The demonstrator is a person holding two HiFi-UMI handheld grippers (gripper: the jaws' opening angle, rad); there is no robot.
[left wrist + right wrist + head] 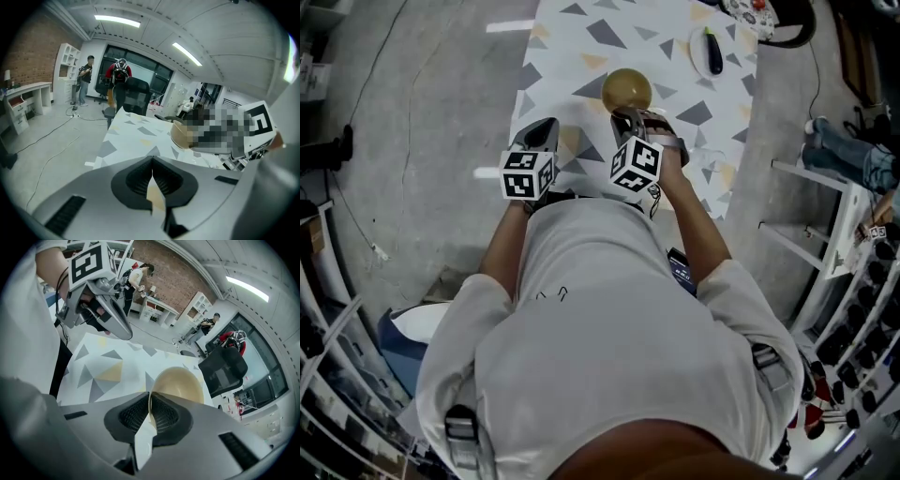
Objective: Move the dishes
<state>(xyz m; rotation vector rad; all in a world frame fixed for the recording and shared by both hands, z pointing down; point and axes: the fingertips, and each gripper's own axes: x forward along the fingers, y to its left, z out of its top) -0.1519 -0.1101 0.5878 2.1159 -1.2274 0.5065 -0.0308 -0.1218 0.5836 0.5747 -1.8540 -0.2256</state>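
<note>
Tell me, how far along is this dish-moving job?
Nothing clearly looks done yet. In hand: the right tool is clamped on the rim of the tan bowl above the patterned table. The left tool is shut, holding nothing. Left: putting the bowl down somewhere; where, I cannot tell.

bowl (180,383): smooth, glossy | table cover (572,56): matt | claw pads (164,416): ribbed, black

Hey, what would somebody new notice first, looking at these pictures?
First, the tan bowl, pinched by its rim in the right gripper over the table with the triangle-patterned cloth. Next, the left gripper close beside it, jaws shut on nothing. A dark eggplant lies near the table's far right corner.
</note>
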